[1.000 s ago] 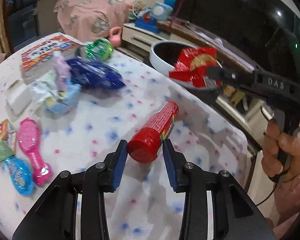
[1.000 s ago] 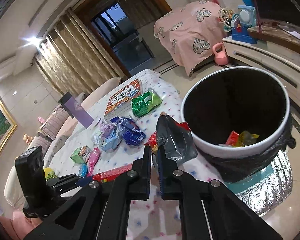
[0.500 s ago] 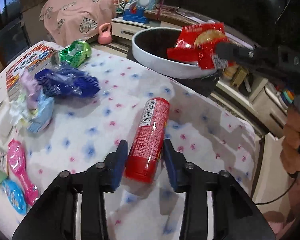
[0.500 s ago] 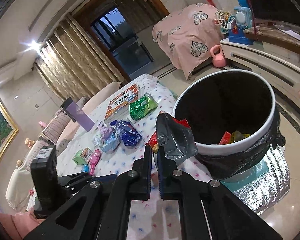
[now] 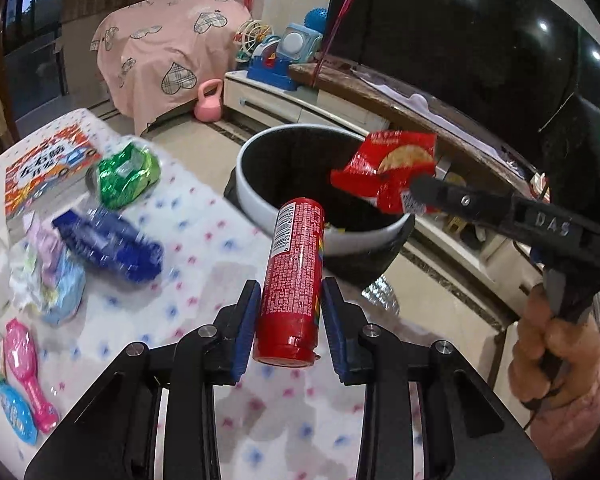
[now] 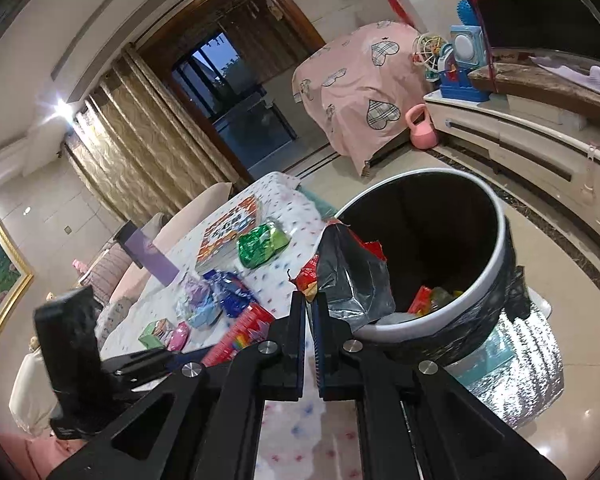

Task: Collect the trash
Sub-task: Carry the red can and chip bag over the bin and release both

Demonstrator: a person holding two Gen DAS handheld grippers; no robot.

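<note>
Over by the far right edge of the dotted tablecloth (image 5: 204,216), both hands are carrying trash toward the white-rimmed trash bin (image 5: 260,204) with the black liner. The left gripper (image 5: 288,320) is clamping a red snack tube (image 5: 294,280) near its bottom end, with the tube pointing away toward the bin. The right gripper (image 6: 309,312) is pinching a red cracker wrapper (image 5: 384,170) by one corner, jaws nearly touching, and the wrapper is dangling over the bin's opening.

Doing this well: I'd let the wrapper go only once it's hanging fully inside the rim, since a light foil bag could drift or catch on the edge. The tube is held low, so I'd keep the squeeze firm and tip it over the rim before releasing, or it might swing out and roll off the table.

Compared with a second ago, the tube was lying flat on the cloth between wider jaws; those jaws have been closing on it, and now it's lifted and lined up with the bin. The wrapper has moved further over the bin too. The green foil bag (image 5: 126,178) and blue wrapper (image 5: 108,246) are still waiting on the table.
</note>
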